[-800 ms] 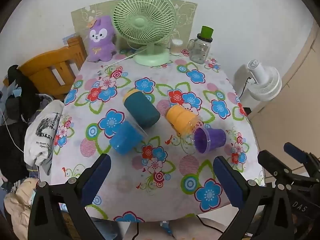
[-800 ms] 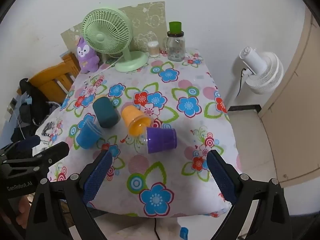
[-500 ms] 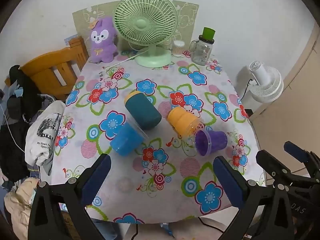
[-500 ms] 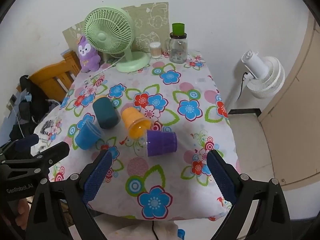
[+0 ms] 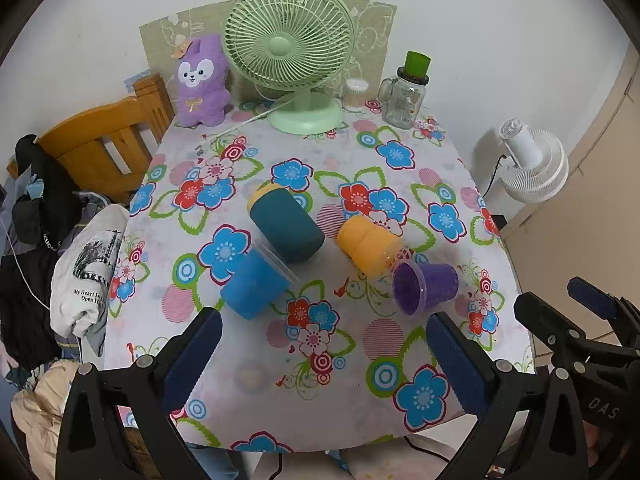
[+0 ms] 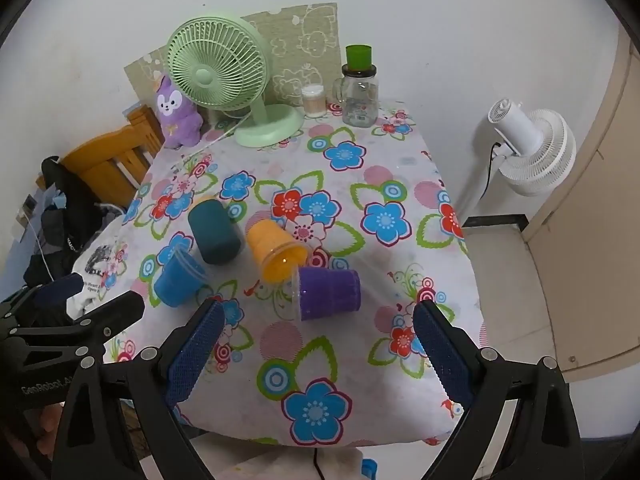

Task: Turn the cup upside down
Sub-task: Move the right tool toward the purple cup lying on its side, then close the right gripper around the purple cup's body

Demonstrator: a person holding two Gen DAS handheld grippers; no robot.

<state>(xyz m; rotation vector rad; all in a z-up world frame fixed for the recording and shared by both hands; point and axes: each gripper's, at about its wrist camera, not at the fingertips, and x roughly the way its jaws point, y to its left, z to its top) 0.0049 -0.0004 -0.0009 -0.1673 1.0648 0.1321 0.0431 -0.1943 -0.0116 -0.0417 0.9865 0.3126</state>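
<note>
Several cups lie on their sides on the flowered tablecloth (image 5: 360,392): a dark teal cup (image 5: 286,227) (image 6: 214,234), a blue cup (image 5: 256,285) (image 6: 178,278), an orange cup (image 5: 368,245) (image 6: 276,250) and a purple cup (image 5: 424,286) (image 6: 328,289). My left gripper (image 5: 324,360) is open and empty above the table's near edge, short of the cups. My right gripper (image 6: 316,354) is open and empty, just in front of the purple cup. Each gripper shows at the edge of the other's view.
A green desk fan (image 5: 290,56), a purple plush toy (image 5: 200,80), a glass jar with a green lid (image 5: 406,94) and a small white container (image 5: 355,94) stand at the table's far end. A wooden chair (image 5: 100,144) with clothes is left. A white floor fan (image 5: 534,164) is right.
Both grippers have drawn back and up a little, so the table and cups look slightly farther away. The cups have not moved. Both grippers stay open.
</note>
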